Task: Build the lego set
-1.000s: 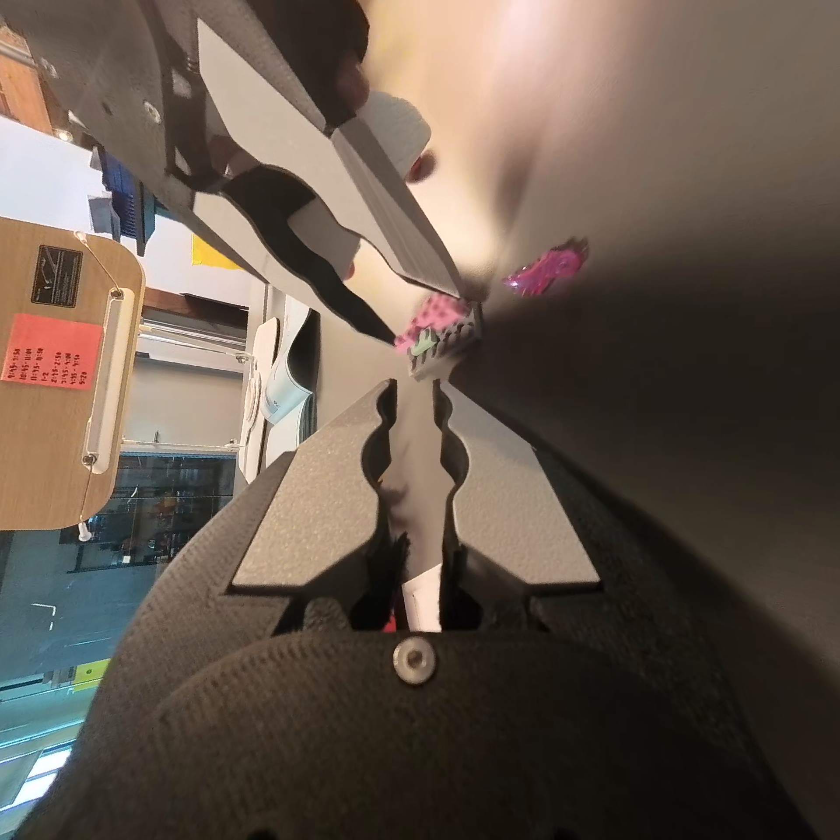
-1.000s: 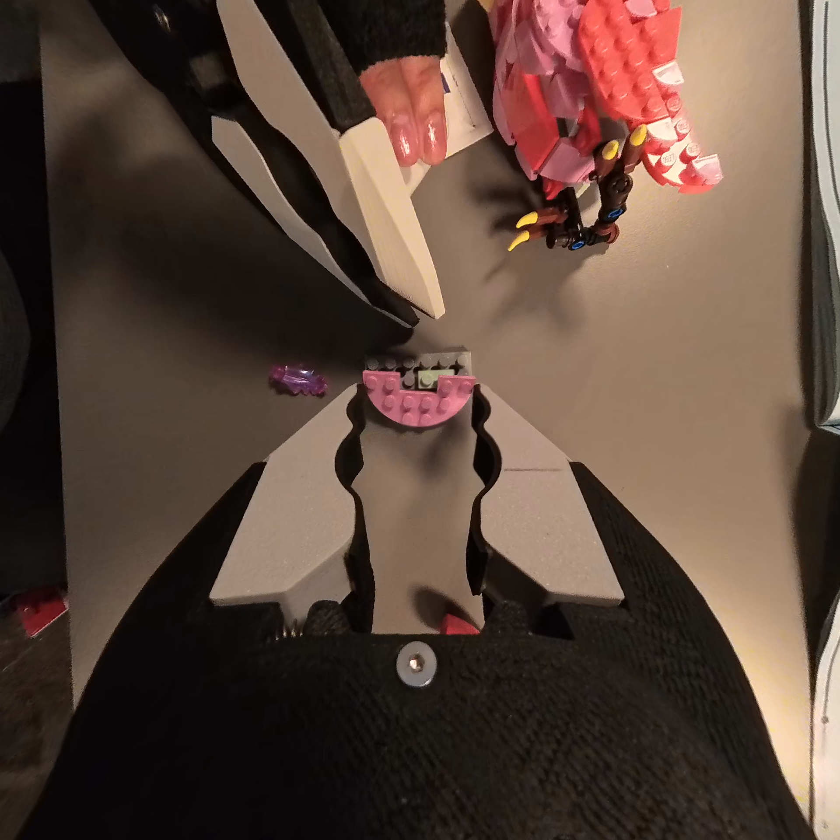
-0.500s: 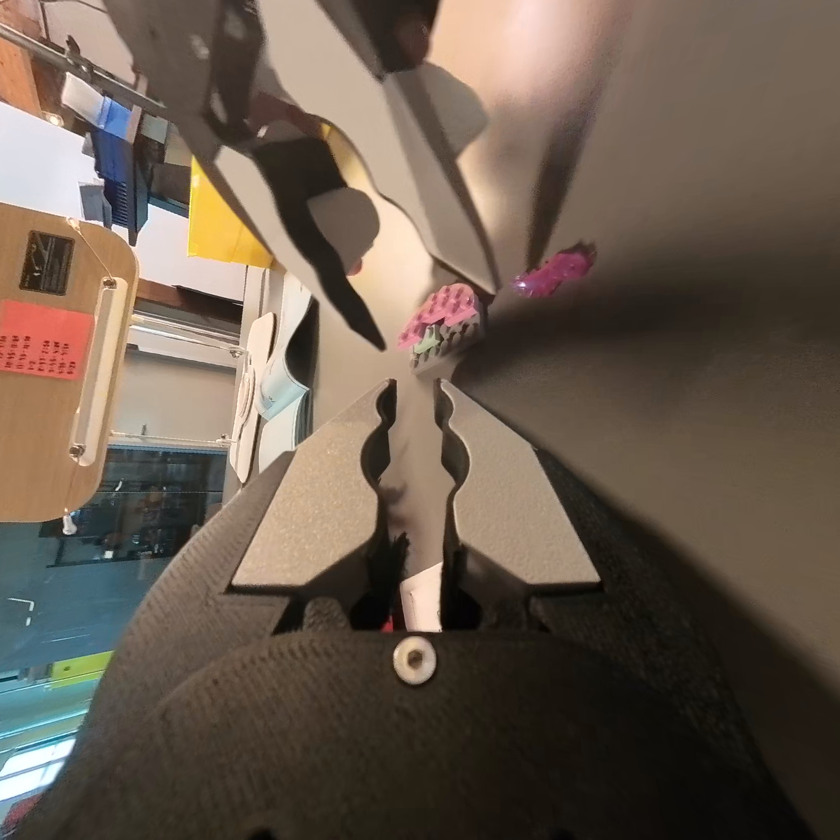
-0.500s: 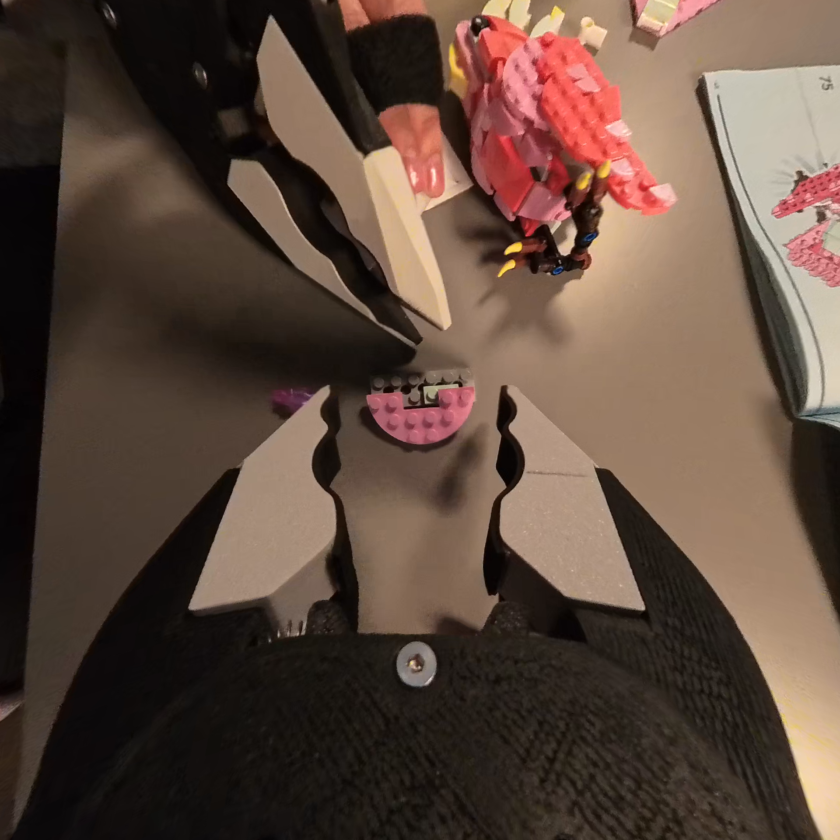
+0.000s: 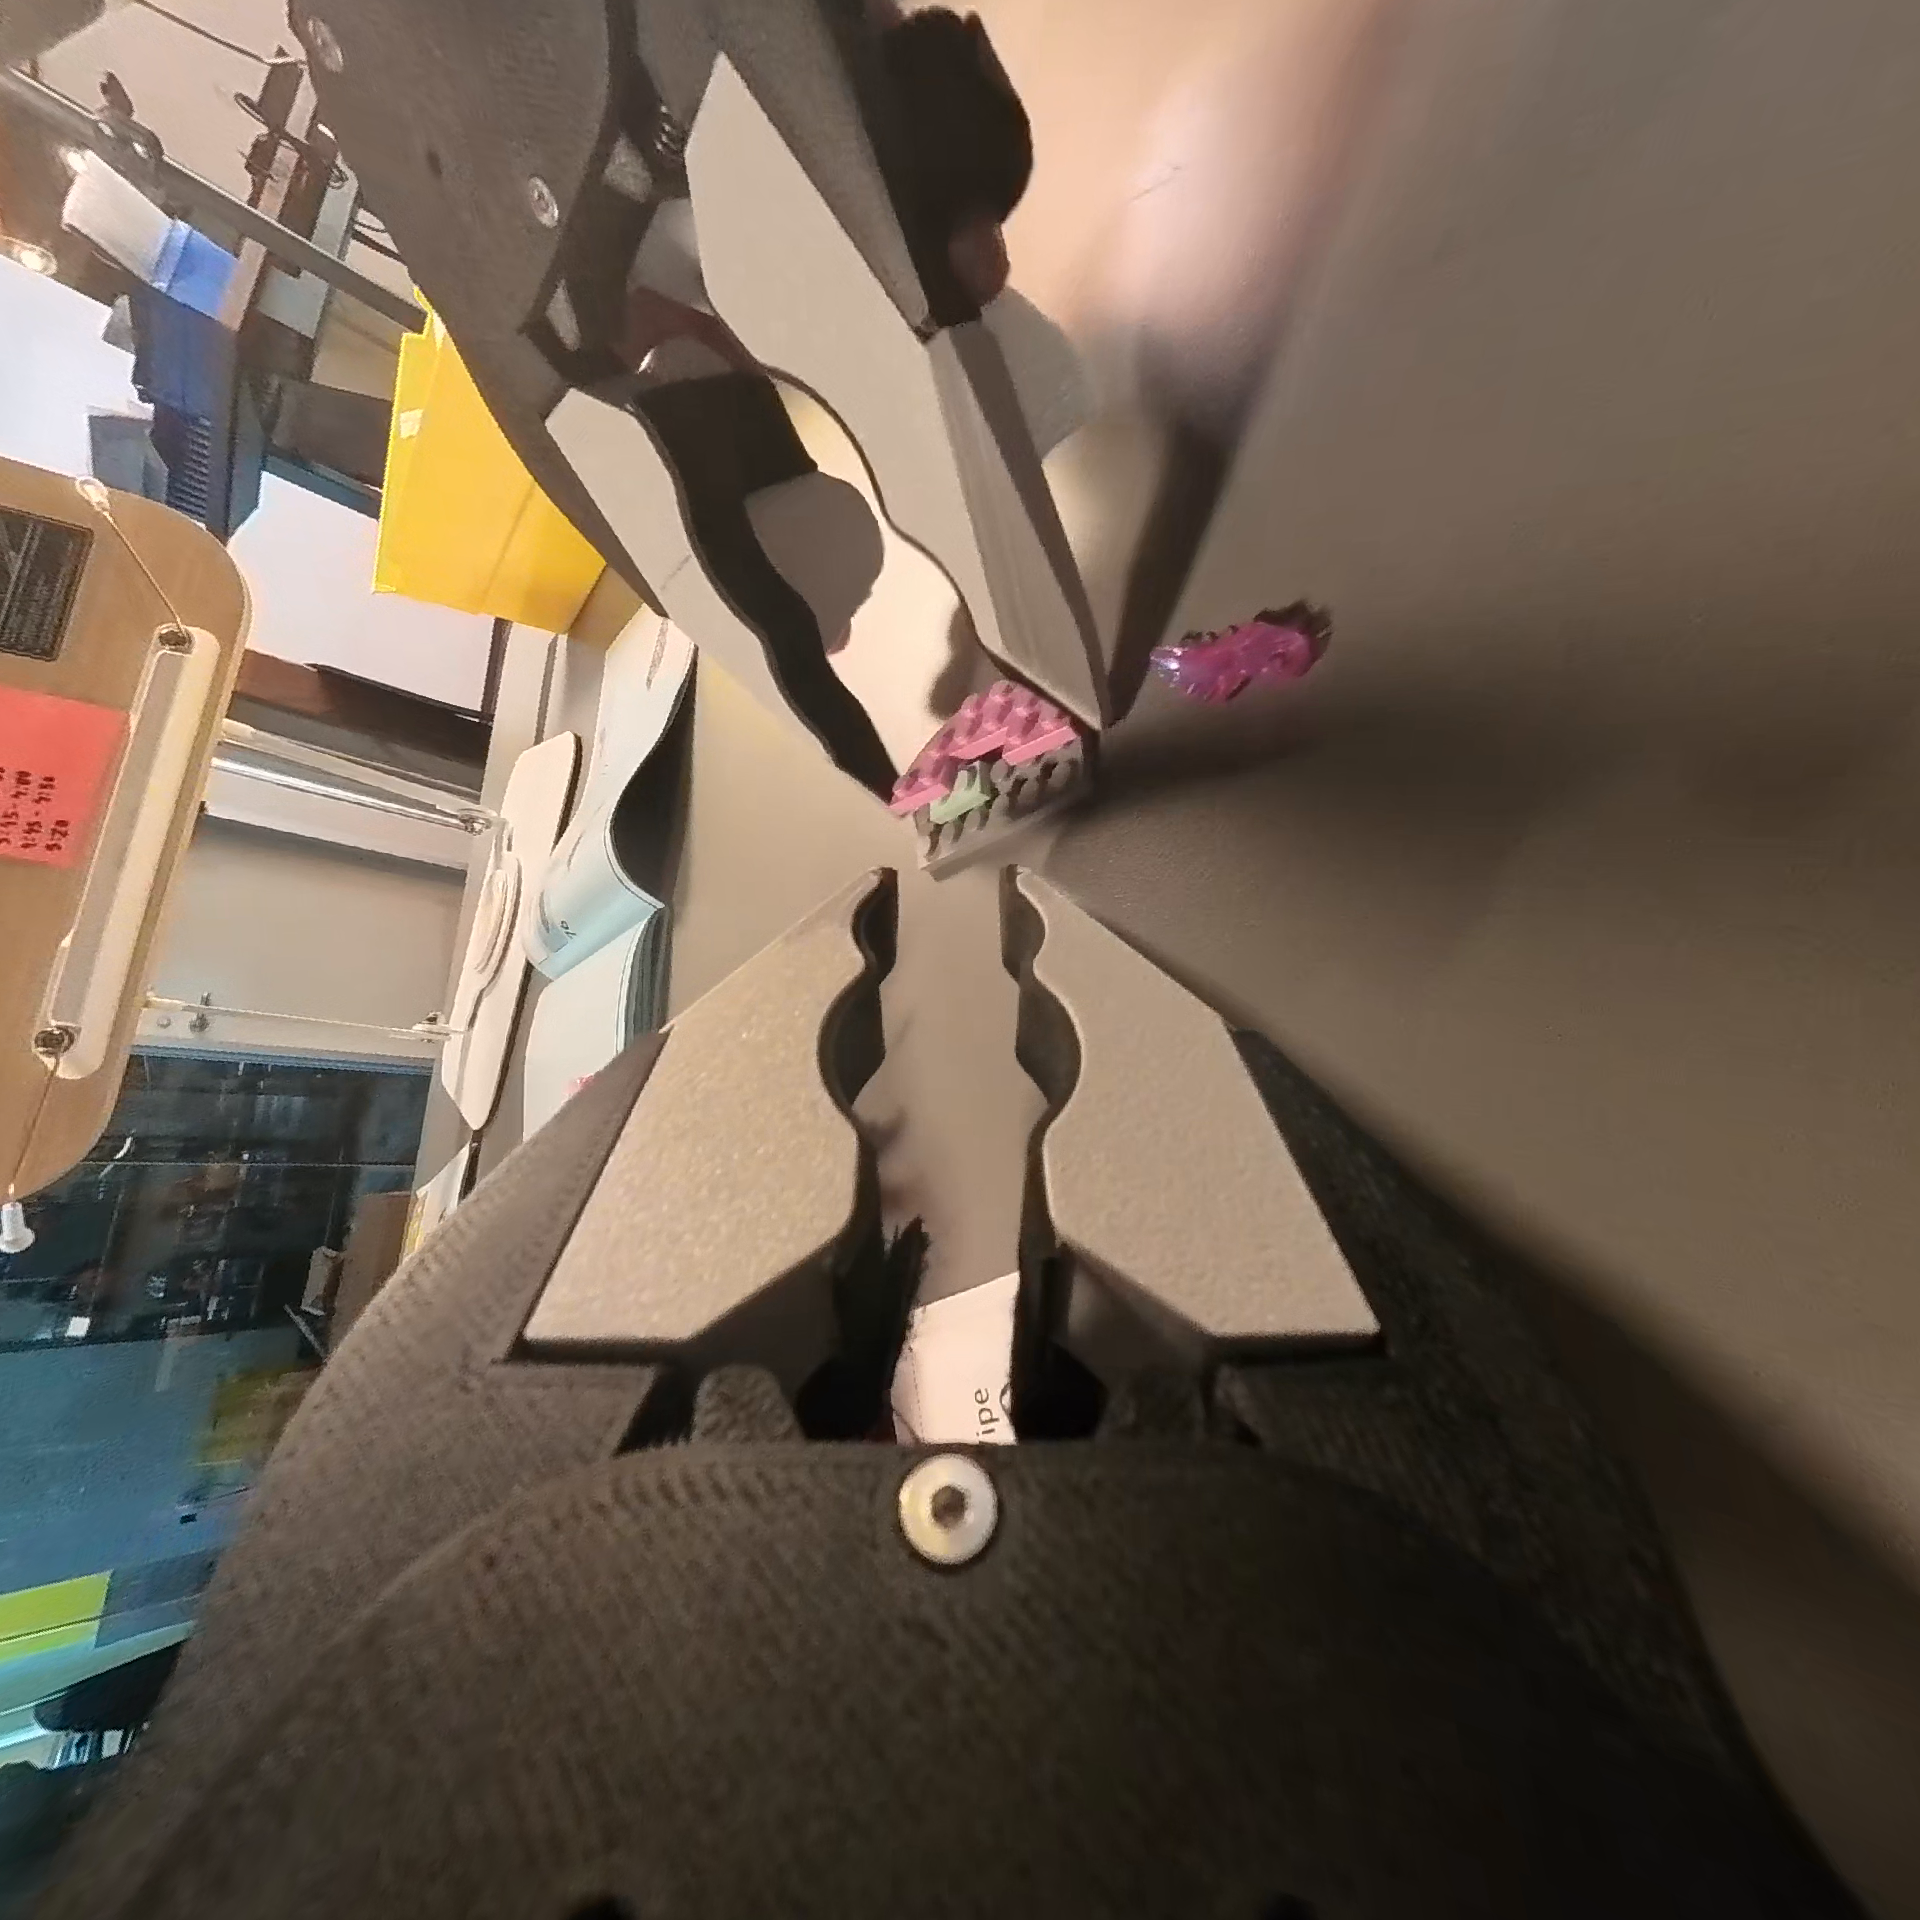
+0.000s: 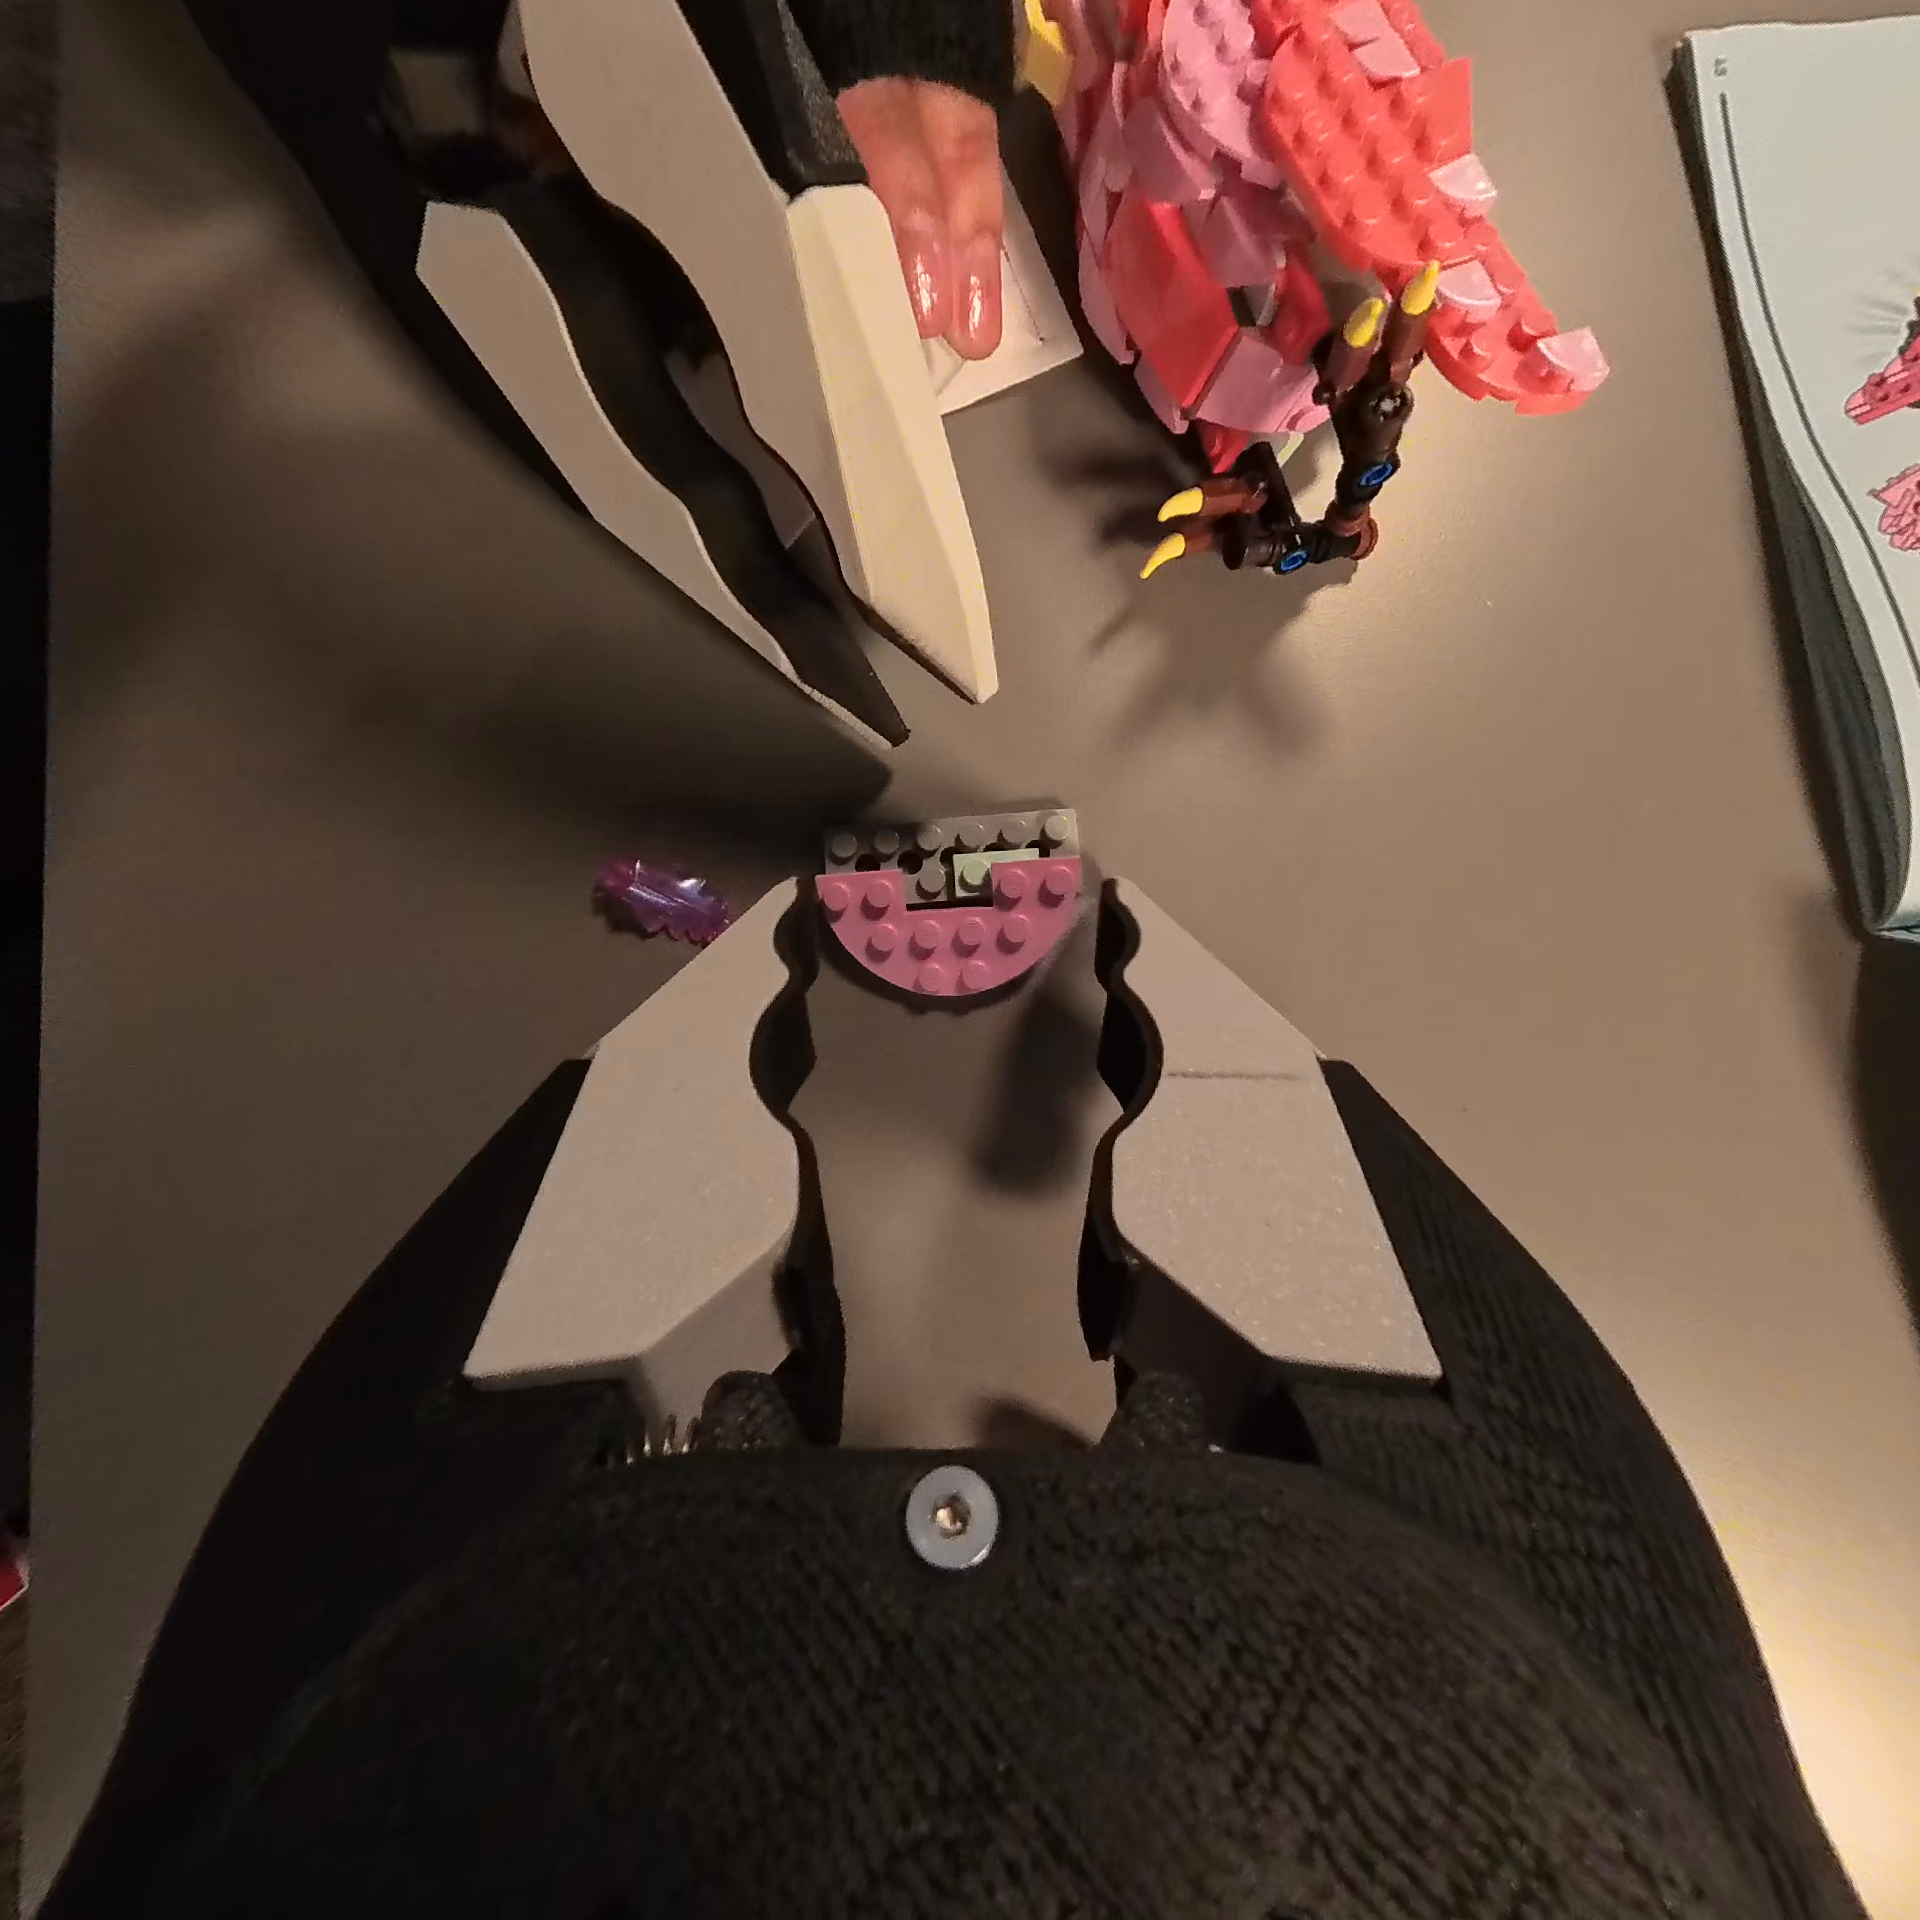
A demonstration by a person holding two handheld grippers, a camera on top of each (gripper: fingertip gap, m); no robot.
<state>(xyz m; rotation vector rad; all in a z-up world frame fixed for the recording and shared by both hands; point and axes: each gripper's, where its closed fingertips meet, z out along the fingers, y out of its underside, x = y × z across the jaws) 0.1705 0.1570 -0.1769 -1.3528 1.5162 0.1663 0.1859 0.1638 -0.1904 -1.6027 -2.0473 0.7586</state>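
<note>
The grey-brown matte worktop (image 6: pixel 1455 935) carried everything; a pale blue open instruction booklet (image 6: pixel 1787 312) lay at its far right edge; a large red and pink brick-built creature with yellow claws (image 6: pixel 1299 239) stood beyond the tools. The right tool (image 6: pixel 951 899) was spread, its grey fingers (image 6: pixel 727 997) flanking a small brick assembly, a pink half-round studded plate on a grey studded plate with a pale green piece (image 6: pixel 951 904); the left finger sat close against the pink edge, the right finger stood apart, nothing pinched. The left tool (image 5: pixel 951 883) was narrowly parted and bare, its tips just short of the assembly's grey edge. A translucent purple jagged piece (image 6: pixel 655 899) lay just left of the right tool.
</note>
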